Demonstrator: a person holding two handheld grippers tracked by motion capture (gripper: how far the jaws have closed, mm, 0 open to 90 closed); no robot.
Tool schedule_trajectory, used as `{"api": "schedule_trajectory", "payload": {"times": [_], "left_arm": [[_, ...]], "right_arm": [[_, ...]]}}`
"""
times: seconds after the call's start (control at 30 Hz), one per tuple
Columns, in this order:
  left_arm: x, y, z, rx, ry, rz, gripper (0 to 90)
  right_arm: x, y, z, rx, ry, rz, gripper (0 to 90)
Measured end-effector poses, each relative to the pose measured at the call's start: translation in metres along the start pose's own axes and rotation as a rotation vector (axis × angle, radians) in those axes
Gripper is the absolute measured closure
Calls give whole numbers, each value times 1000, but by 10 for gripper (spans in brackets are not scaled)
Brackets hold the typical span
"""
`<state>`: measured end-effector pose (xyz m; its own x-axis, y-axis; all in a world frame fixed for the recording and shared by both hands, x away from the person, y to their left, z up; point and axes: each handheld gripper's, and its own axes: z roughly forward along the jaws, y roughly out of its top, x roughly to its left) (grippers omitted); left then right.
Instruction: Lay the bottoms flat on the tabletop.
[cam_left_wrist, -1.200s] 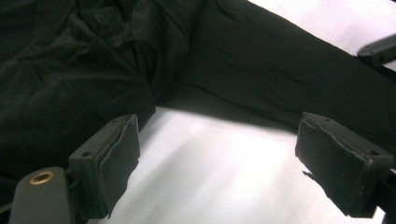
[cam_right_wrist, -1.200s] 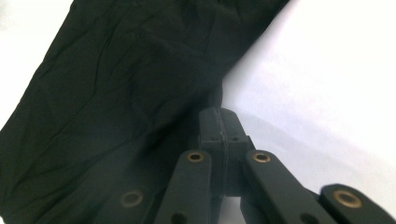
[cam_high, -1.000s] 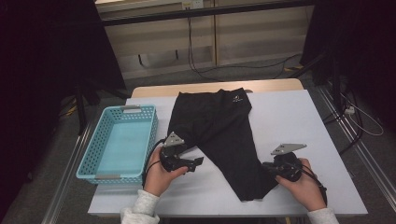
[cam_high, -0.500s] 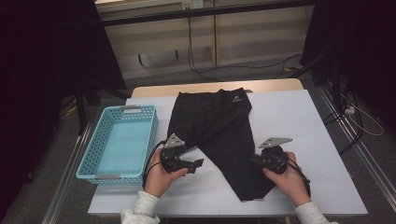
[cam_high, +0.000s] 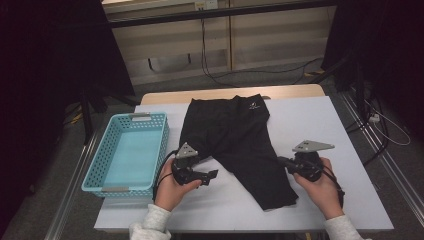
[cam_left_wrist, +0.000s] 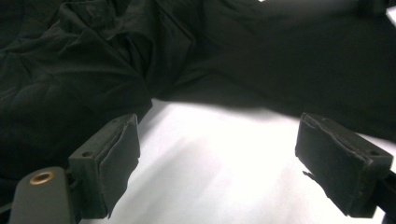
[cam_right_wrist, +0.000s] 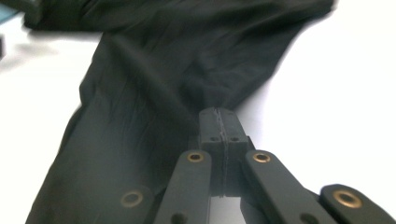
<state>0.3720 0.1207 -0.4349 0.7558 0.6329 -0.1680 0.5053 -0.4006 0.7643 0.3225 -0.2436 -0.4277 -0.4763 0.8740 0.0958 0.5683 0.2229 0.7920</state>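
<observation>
The right hand-held gripper has just clenched on the edge of the black shorts — spread mid-frame on the table — so folding can begin; the left hand-held gripper gapes, released.

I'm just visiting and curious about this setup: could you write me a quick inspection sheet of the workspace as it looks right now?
Surface: white table, bare around the items.
Job's things: black trousers spread flat, one leg reaching toward the near edge.
Clutter: light blue basket at the left, nothing seen inside.
Grippers: left gripper open over bare table beside the trousers; right gripper has just been closing and is pinched on the trouser leg's edge.
Cables: one trails from each gripper; more lie on the floor behind.
Surroundings: dark curtains, pale wall panels.
</observation>
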Motion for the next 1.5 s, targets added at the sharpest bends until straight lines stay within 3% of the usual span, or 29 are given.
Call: {"api": "schedule_trajectory", "payload": {"times": [0.13,0.23,0.27,0.4,0.47,0.53,0.57,0.63,0.77,0.87,1.07,1.13,1.33,1.43,1.5], "left_arm": [[0,0,1,1,-3,0,138],[-1,0,1,4,-6,1,138],[-1,0,1,3,-7,0,138],[-1,0,2,4,-6,-2,138],[-1,-1,3,8,-5,2,138],[-1,-2,4,14,-6,3,138],[-2,-2,4,16,-9,3,138],[-3,-1,5,13,-8,6,138],[-5,0,5,12,-12,13,138],[-6,1,6,13,-15,14,138],[-8,3,6,8,-23,17,138],[-8,3,6,8,-23,19,138],[-8,3,6,8,-23,20,138],[-9,4,5,9,-22,23,138],[-8,3,5,7,-21,23,138]], "right_arm": [[-24,-1,-3,-6,-57,36,900],[-39,-2,0,9,-91,44,900],[-44,-3,0,13,-133,35,900],[-60,-7,4,40,-188,33,900],[-65,-12,8,71,-211,21,900],[-68,-17,11,85,-203,42,884],[-67,-19,12,89,-195,48,846],[-61,-19,13,114,-220,3,734],[-44,-16,7,86,-193,-22,646],[-29,-15,2,71,-133,-33,646],[-2,-12,-1,73,-90,-88,628],[6,-12,0,74,-52,-87,627],[24,-18,13,151,15,-110,636],[30,-21,21,176,36,-137,675],[34,-19,22,170,27,-163,766]]}}
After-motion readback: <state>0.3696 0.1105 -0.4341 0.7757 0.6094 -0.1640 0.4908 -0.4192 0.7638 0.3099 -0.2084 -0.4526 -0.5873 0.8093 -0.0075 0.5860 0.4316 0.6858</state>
